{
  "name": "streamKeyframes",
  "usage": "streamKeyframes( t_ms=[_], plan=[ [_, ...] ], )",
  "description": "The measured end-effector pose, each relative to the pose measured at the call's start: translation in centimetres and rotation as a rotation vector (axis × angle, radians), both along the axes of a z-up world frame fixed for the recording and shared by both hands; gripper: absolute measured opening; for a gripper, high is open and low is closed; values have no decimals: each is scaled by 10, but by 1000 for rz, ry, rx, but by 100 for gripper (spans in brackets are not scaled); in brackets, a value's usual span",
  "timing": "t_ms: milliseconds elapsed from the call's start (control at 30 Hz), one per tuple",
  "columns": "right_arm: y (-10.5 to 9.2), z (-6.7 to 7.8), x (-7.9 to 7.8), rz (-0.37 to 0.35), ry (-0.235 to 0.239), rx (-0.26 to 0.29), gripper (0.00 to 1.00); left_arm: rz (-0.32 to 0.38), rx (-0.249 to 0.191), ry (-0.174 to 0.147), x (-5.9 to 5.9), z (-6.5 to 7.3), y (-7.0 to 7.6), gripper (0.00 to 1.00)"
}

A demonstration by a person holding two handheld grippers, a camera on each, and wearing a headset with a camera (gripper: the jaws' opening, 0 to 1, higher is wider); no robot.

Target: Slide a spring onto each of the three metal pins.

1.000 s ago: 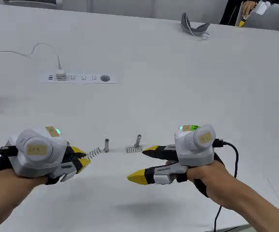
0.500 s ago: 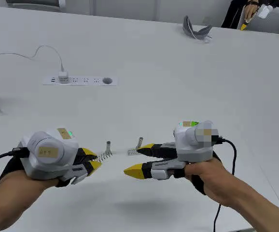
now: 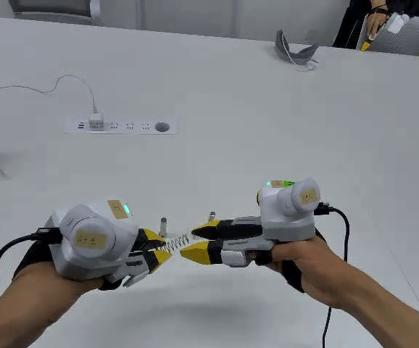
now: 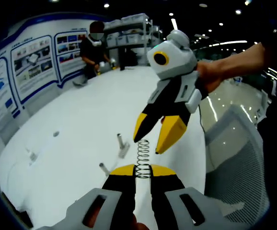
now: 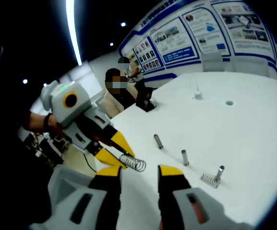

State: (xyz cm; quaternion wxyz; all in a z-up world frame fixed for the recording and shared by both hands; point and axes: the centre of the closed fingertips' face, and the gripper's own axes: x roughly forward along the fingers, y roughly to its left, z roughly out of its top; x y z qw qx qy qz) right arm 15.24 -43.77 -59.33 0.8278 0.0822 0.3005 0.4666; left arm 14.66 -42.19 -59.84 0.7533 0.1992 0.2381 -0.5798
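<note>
Left hand-held gripper is clamped by its yellow tips on one end of a small coiled metal spring, held in the air above the white worktop and pointing at the right hand-held gripper. That one's jaws stand apart, with the spring's free end just at the gap between them; whether it touches them I cannot tell. Three short grey metal pins stand upright in a row on the worktop just behind the tips, and a second coiled spring lies on its side against the foot of one end pin.
</note>
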Motion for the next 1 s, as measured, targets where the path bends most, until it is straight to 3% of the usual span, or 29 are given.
streamKeyframes(
  t_ms=[267,633,900,1000],
  plan=[
    [3,2,-2,18,-3,18,17,-23,-3,-8,-2,3,-4,10],
    [6,4,-5,37,6,30,16,-40,-3,-7,-4,2,-3,10],
    [8,16,-4,86,-13,15,14,-57,-15,-3,-2,2,-4,10],
    [8,18,-3,123,-32,-27,13,-58,-27,-4,-1,5,-6,10]
  ],
)
